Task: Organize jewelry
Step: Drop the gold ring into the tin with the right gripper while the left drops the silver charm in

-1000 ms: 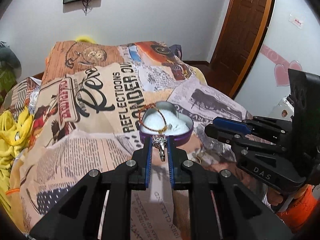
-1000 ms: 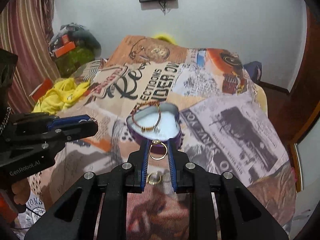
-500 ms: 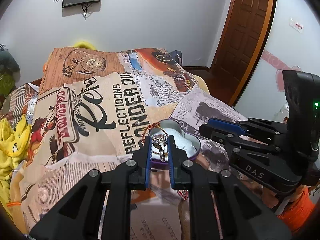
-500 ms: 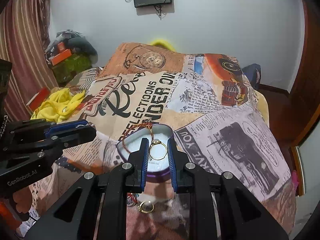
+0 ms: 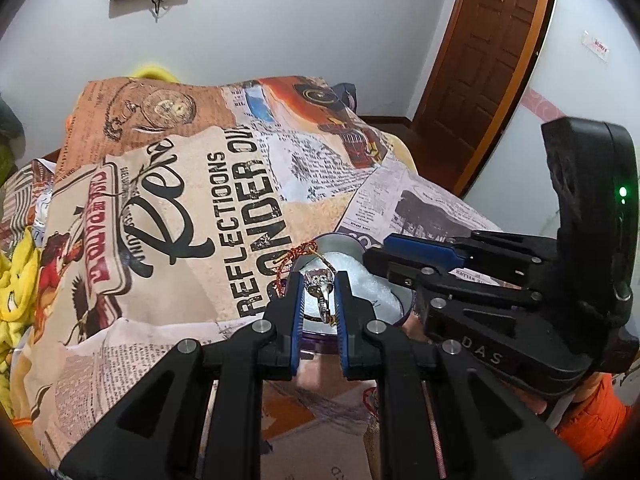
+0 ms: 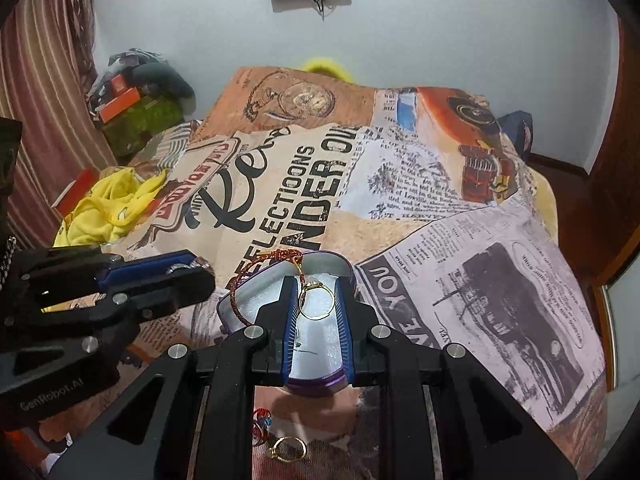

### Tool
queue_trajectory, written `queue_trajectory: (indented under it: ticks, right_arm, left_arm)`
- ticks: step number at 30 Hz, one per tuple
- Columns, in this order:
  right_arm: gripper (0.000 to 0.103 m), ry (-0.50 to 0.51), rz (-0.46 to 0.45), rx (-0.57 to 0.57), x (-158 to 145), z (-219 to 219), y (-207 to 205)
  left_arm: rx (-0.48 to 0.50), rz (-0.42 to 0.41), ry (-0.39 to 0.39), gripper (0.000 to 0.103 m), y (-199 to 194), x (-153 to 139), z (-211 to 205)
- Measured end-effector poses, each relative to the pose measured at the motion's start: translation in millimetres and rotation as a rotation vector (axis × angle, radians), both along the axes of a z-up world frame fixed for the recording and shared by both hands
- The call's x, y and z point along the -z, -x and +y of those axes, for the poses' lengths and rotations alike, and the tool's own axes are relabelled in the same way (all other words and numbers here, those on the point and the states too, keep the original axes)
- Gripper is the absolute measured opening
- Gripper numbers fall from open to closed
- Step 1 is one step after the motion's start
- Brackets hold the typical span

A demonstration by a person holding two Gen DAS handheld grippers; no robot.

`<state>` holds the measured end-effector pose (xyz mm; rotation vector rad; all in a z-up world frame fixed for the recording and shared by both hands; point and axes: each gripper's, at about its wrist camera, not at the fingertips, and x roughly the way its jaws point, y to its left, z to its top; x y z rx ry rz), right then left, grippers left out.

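Observation:
A purple heart-shaped jewelry box (image 5: pixel 394 300) (image 6: pixel 344 268) with white lining lies on the bed. A red and gold cord bracelet (image 5: pixel 290 258) (image 6: pixel 256 276) hangs over its rim. My left gripper (image 5: pixel 318 286) is shut on a silver ring (image 5: pixel 320 284) and holds it above the box. My right gripper (image 6: pixel 316 296) is shut on a gold ring (image 6: pixel 316 300) and holds it over the box lining. The right gripper also shows in the left wrist view (image 5: pixel 404 250), over the box's right side. The left gripper also shows in the right wrist view (image 6: pixel 176 270), left of the box.
The newspaper-print bedspread (image 6: pixel 400 184) covers the bed. A gold ring (image 6: pixel 290 448) and a small red and blue piece (image 6: pixel 262 426) lie on it in front of the box. Yellow cloth (image 6: pixel 108 208) lies at the left, a wooden door (image 5: pixel 480 60) stands at the right.
Both grippers have moved forward with their rings and now hold them over the heart-shaped box. The box sits nearer and lower in both views.

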<state>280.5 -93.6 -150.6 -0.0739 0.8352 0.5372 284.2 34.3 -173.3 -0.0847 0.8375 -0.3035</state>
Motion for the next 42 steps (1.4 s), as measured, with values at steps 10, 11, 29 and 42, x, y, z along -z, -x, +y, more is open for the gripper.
queue_trajectory:
  ticks: [10, 11, 29, 42]
  right_arm:
    - [0.017, 0.010, 0.048, -0.017, 9.6, 5.5, -8.4]
    - [0.017, 0.010, 0.049, -0.019, 9.8, 5.7, -8.5]
    - [0.035, 0.042, -0.012, -0.017, -4.2, 6.9, 5.7]
    - [0.035, 0.048, -0.046, 0.025, -22.9, -16.5, 31.7]
  left_arm:
    - [0.007, 0.054, 0.035, 0.013, -13.1, 13.7, 3.1]
    - [0.008, 0.055, 0.038, 0.013, -13.7, 13.9, 3.4]
    - [-0.032, -0.001, 0.009, 0.014, 7.4, -11.2, 9.8]
    - [-0.052, -0.030, -0.019, 0.026, 37.9, -32.5, 9.7]
